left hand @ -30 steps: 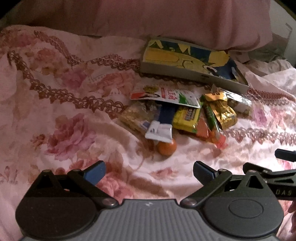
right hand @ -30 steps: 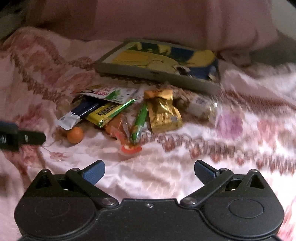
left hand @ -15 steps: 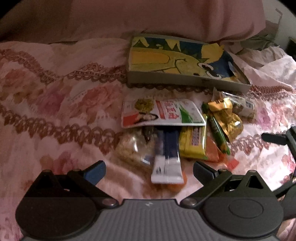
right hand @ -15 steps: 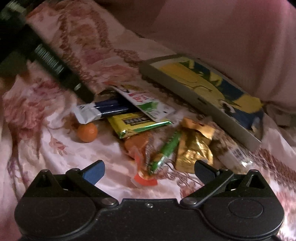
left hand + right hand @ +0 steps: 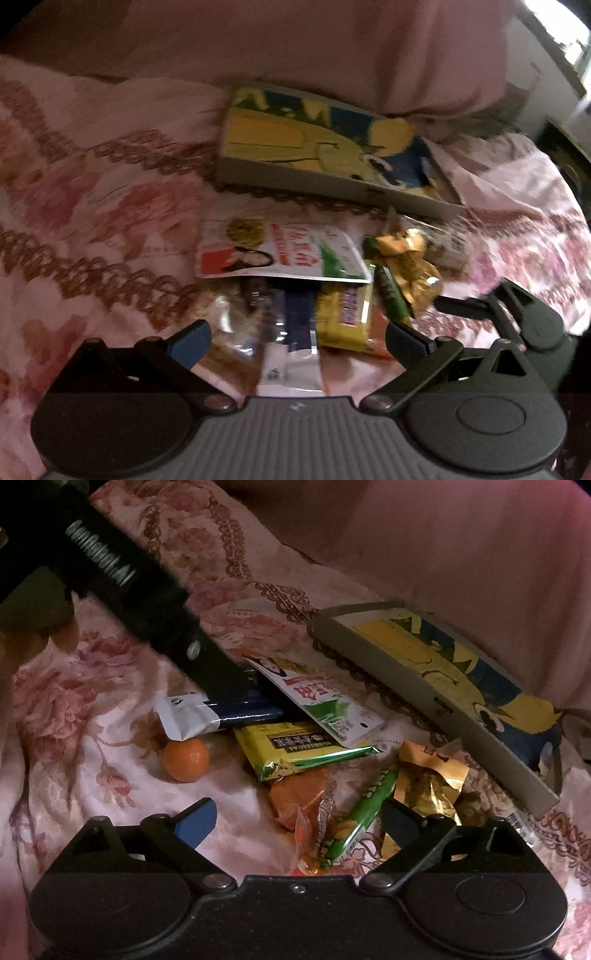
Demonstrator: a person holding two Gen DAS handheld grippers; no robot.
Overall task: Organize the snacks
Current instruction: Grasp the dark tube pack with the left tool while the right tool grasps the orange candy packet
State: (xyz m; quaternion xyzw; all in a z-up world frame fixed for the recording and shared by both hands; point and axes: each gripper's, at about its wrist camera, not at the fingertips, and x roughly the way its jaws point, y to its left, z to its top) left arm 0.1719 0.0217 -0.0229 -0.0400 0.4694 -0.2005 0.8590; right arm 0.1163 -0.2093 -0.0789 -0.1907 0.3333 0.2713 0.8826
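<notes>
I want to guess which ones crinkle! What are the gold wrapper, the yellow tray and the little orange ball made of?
Gold wrapper: probably shiny foil, creased and glinting. Yellow tray: looks like matte cardboard, with flat grey walls and a printed picture. Orange ball: smooth and dull, maybe a small fruit; hard to tell.

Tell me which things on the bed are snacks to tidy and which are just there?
Snacks to tidy: white noodle packet, yellow bar, green stick, gold wrapper, orange sweet packet, blue-and-white pouch, little orange.

Just there: flowery bedsheet, pink pillow, cartoon box, maybe for holding the snacks.
</notes>
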